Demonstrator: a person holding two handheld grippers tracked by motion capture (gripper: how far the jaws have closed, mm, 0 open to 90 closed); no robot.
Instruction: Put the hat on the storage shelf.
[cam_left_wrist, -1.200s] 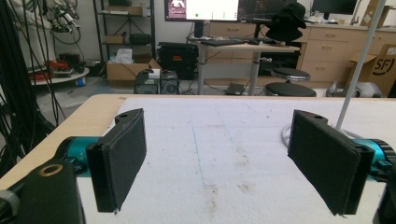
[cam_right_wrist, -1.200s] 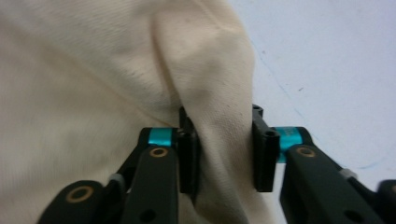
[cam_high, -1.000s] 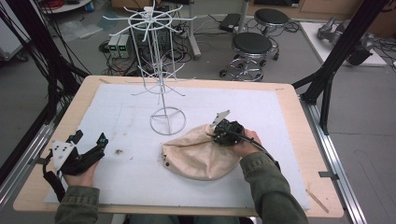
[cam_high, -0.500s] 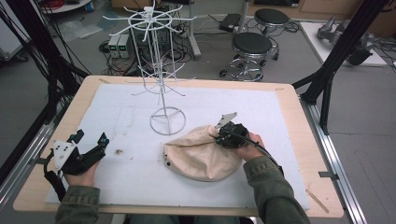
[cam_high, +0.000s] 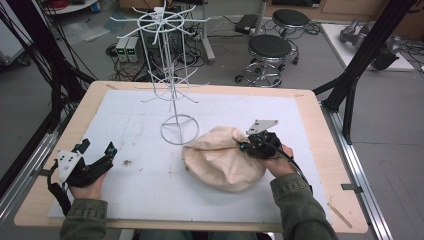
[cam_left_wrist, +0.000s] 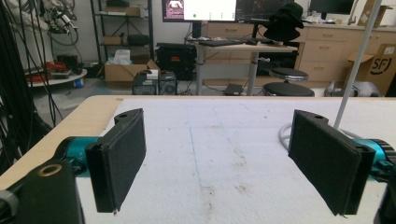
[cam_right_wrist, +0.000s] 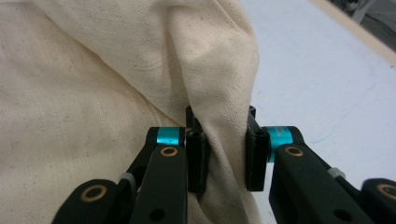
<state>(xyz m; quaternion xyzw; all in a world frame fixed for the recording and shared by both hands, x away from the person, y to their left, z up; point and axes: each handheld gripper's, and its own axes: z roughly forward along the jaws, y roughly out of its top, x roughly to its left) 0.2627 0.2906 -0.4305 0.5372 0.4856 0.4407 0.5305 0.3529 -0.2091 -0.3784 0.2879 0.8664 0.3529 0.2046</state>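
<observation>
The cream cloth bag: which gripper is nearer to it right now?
Right. The right gripper is shut on a fold of the cream cloth bag. The left gripper rests open at the table's left edge, well apart from it.

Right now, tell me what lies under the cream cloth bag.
The cream cloth bag lies on the white mat, beside the wire rack's ring base. The right gripper pinches a fold at its edge. Whatever is beneath or inside is covered by the fabric.
</observation>
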